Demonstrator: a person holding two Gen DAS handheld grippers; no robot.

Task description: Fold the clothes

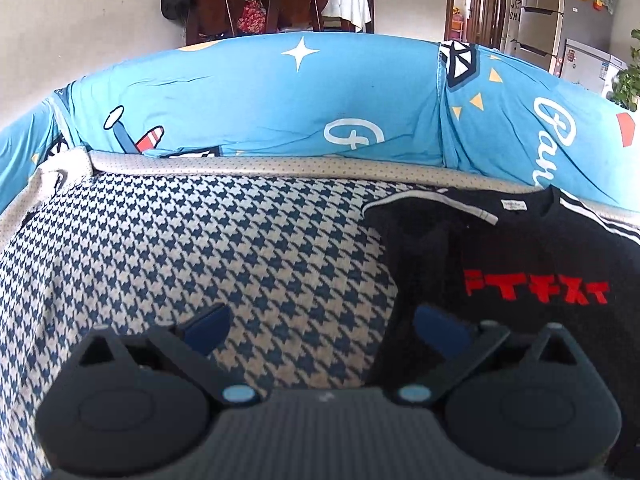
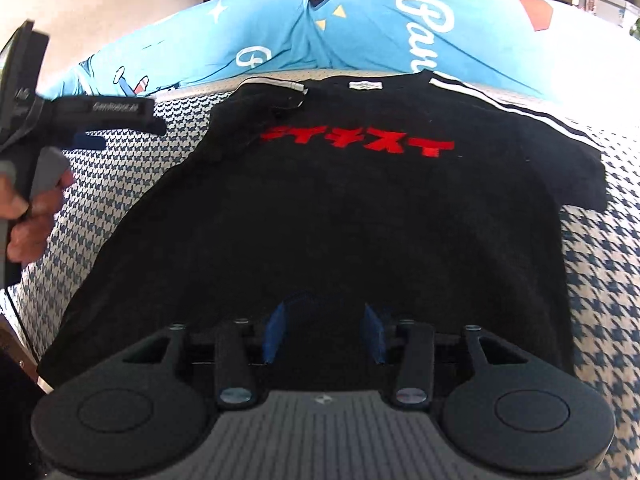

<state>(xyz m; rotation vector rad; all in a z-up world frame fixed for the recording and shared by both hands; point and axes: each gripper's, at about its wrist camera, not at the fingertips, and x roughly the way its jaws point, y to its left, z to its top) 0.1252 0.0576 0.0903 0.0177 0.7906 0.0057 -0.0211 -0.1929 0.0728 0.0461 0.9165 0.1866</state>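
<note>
Both jaws gape empty: left gripper [image 1: 322, 330] beside the black red-lettered T-shirt [image 2: 360, 208], right gripper [image 2: 325, 332] over its hem. Grabbing one layer could bunch the fold.

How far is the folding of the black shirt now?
Done: the black T-shirt lies flat, its left sleeve folded in. In hand: nothing; the left gripper and the right gripper are open. Left: the striped right sleeve and the body fold.
</note>
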